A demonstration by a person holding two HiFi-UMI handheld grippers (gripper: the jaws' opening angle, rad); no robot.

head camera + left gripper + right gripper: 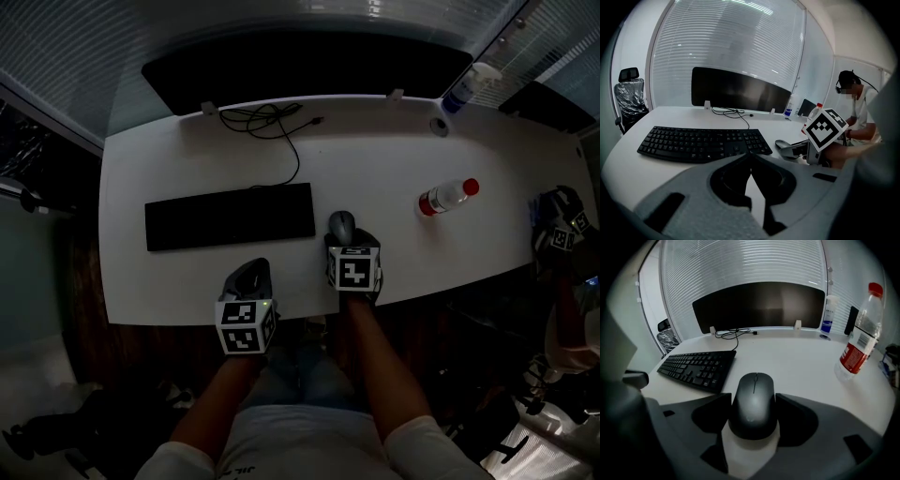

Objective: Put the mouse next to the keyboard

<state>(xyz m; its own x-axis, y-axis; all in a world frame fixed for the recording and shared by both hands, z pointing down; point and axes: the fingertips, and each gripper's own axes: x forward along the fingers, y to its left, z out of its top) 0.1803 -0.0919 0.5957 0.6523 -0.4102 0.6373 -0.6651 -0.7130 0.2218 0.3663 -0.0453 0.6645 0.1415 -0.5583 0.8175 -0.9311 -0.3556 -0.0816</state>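
The left gripper, nearest of all, hangs off the keyboard's near edge, its jaws pressed together on nothing. The right gripper pinches the mouse by its two flanks, just beside the keyboard's right end and apparently low over the worktop, if not already on it. To finish cleanly, I would settle the mouse flat, parallel to the keyboard, spread the jaws evenly, then draw straight back. The bottle lies well right of the keyboard, so no hazard.
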